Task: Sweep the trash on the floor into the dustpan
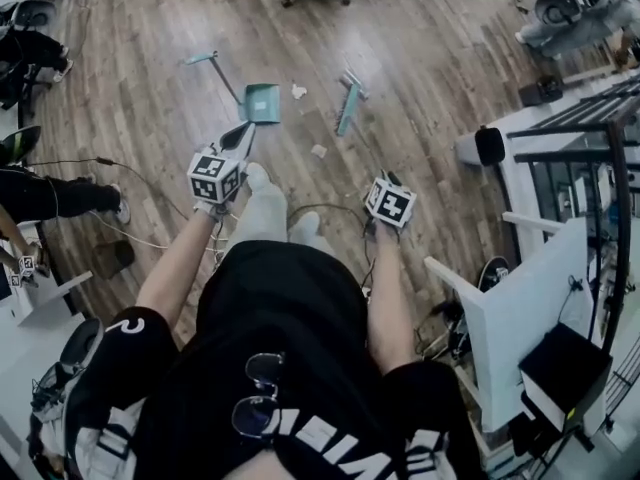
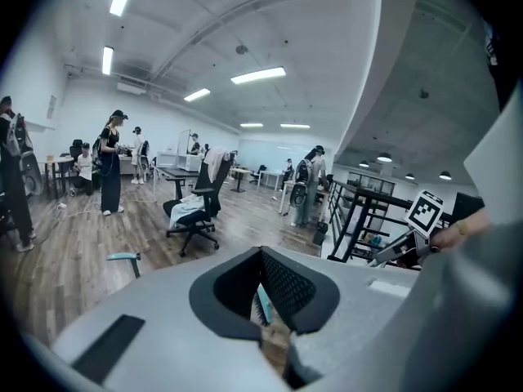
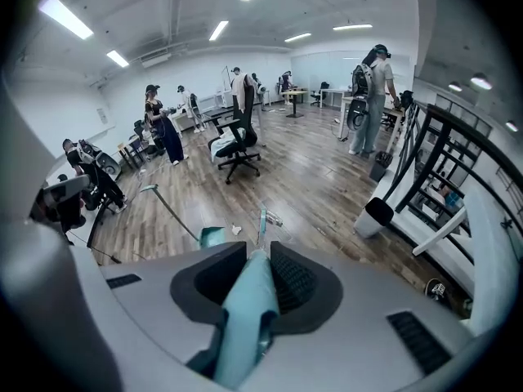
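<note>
A teal dustpan (image 1: pixel 262 103), its square pan on a long thin handle tipped with a teal grip, stood on the wooden floor (image 1: pixel 130 118) of an open office. Two pale scraps of trash lay by it: one scrap (image 1: pixel 298 91) lay between the pan and the teal head of the broom (image 1: pixel 348 108), and a second scrap (image 1: pixel 319 151) lay nearer the person's white-socked feet.

The right gripper (image 3: pixel 260 251) was clamped on the broom's teal handle, which ran out between its jaws and narrowed toward the head on the floor. That grip was plain only in the right gripper view. From the head view, the marker cube hid the jaws. The right gripper view also showed the dustpan just left of the broom head, but only the farther scrap.

The left gripper (image 2: pixel 261 253) held nothing, and its jaws looked drawn together at the tips, though that view was crowded by the gripper's own body. Through the slit behind the tips a bit of the broom's bristles showed, and the dustpan's grip stood off to the left, with the pan itself hidden.

Seen from above, the dustpan lay just ahead of the left gripper's tips. The broom head stood to its right, well ahead of the right gripper. An office chair (image 3: pixel 237 149) and several people stood farther off.
</note>
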